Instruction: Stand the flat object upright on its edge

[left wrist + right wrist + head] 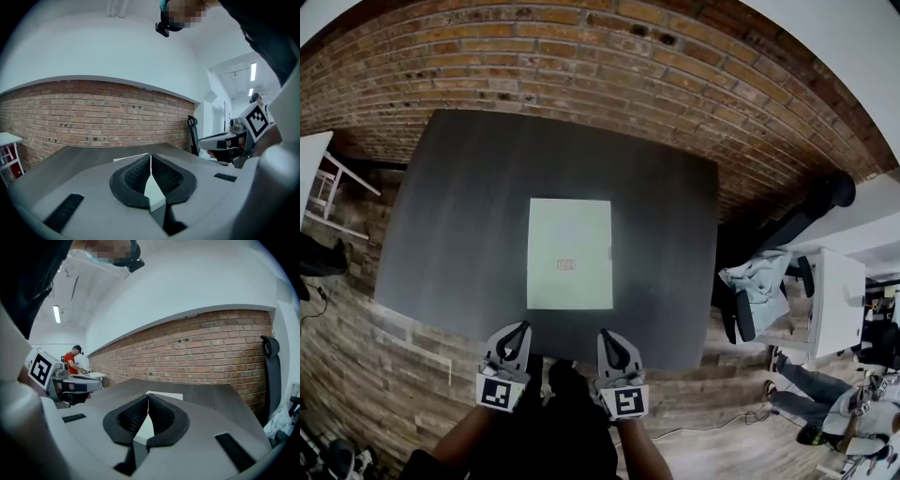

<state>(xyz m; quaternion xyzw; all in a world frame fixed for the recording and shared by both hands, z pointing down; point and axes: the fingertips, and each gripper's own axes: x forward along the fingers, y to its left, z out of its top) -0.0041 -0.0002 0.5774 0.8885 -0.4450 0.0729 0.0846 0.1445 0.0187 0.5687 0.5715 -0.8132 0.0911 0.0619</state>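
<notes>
A flat pale green-white rectangular board [570,254] with a small red mark at its middle lies flat on the dark grey table [459,225]. My left gripper [517,332] and right gripper [609,338] hover side by side at the table's near edge, just short of the board, both shut with nothing between their jaws. In the left gripper view the left gripper [150,157] has its pads together, and the board [131,159] shows as a thin pale sliver beyond. In the right gripper view the right gripper [148,396] is shut too, with the board [165,395] lying ahead.
A brick wall [609,66] runs behind the table. An office chair [787,225] and a white desk [839,300] stand to the right, a white shelf [314,178] to the left. A person [71,363] in red stands far off.
</notes>
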